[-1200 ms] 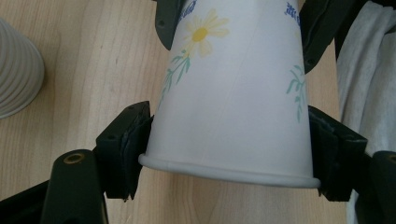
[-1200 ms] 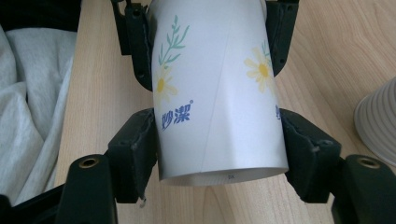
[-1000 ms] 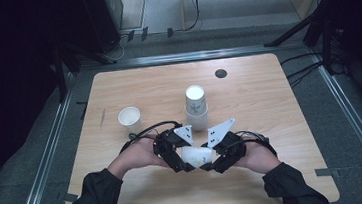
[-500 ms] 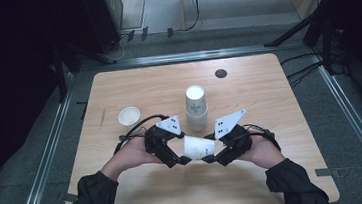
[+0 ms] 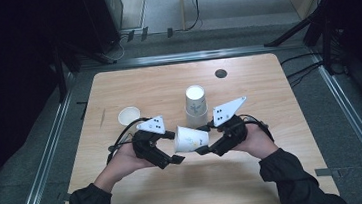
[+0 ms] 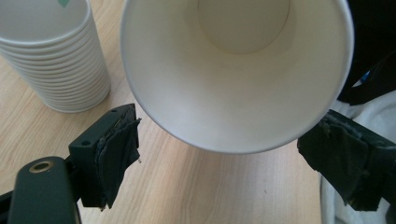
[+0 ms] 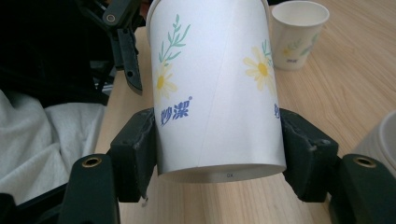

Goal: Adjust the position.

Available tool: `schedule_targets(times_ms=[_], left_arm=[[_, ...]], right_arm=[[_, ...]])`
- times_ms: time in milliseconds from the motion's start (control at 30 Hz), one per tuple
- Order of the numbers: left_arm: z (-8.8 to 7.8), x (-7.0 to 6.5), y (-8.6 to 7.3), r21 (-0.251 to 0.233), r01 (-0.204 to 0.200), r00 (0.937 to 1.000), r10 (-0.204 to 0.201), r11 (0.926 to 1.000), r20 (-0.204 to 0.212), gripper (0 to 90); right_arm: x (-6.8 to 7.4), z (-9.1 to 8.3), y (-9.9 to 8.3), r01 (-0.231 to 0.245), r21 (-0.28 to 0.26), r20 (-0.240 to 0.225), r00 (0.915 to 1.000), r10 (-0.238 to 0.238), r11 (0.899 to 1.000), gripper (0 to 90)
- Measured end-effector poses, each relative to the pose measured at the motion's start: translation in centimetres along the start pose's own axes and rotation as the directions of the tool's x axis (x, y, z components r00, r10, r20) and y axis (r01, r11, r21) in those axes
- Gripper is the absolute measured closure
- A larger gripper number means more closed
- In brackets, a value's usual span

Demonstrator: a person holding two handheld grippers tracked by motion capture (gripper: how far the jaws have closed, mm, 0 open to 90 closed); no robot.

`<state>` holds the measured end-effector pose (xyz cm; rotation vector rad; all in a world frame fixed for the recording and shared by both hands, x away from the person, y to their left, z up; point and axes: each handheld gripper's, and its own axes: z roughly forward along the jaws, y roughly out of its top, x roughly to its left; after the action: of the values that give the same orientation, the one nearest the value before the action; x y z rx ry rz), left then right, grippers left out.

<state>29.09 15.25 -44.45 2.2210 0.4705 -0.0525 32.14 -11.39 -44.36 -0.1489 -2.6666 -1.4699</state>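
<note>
High view: right tool [image 5: 200, 139] grips a paper cup [image 5: 191, 138] on its side above the worktop [image 5: 276, 173], near the cup stack [image 5: 195, 105]; a lone cup [image 5: 128, 116] stands further left. Left gripper view: left tool [image 6: 219, 154] has just been opening then easing in, pads clear of the rim, so keep it backing straight off. Right gripper view: jaws clamp the flowered cup near its base; hold lightly to avoid crushing.

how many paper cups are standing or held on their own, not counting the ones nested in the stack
2. One loose cup lies sideways between the grippers, clamped at its base by the right gripper. Another single cup stands upright at the table's left. The stack holds many nested cups.
</note>
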Motion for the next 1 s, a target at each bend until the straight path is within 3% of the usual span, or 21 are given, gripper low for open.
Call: schedule_targets(times_ms=[200,400,533,800,1000], left_arm=[[-1.1,-0.2,-0.5,-0.081,0.048,0.9989,-0.047,0.9956,0.006,13.7],[-1.5,-0.2,-0.8,-0.126,0.076,0.9971,-0.075,0.9891,0.013,16.1],[-1.5,-0.1,-0.8,-0.126,0.084,0.9964,-0.082,0.9884,0.02,20.3],[-1.7,-0.2,-0.7,-0.122,0.049,0.9987,-0.048,0.9913,0.014,23.9],[-1.7,-0.1,-0.3,-0.093,0.027,0.9996,-0.028,0.9953,-0.008,24.4]], right_arm=[[-0.4,1.2,0.5,0.01,0.008,-0.058,0.9983,-0.01,1.0,34.7],[-0.3,2.1,1.0,0.014,0.005,-0.091,0.9958,-0.014,1.0,34.7],[-0.3,2.3,1.0,0.014,0.014,-0.095,0.9954,-0.013,1.0,34.7],[-0.1,2.1,1.0,0.018,0.014,-0.082,0.9965,-0.017,1.0,34.2],[0.0,2.1,0.8,0.0,0.037,-0.057,0.9984,0.002,0.999,25.1]])
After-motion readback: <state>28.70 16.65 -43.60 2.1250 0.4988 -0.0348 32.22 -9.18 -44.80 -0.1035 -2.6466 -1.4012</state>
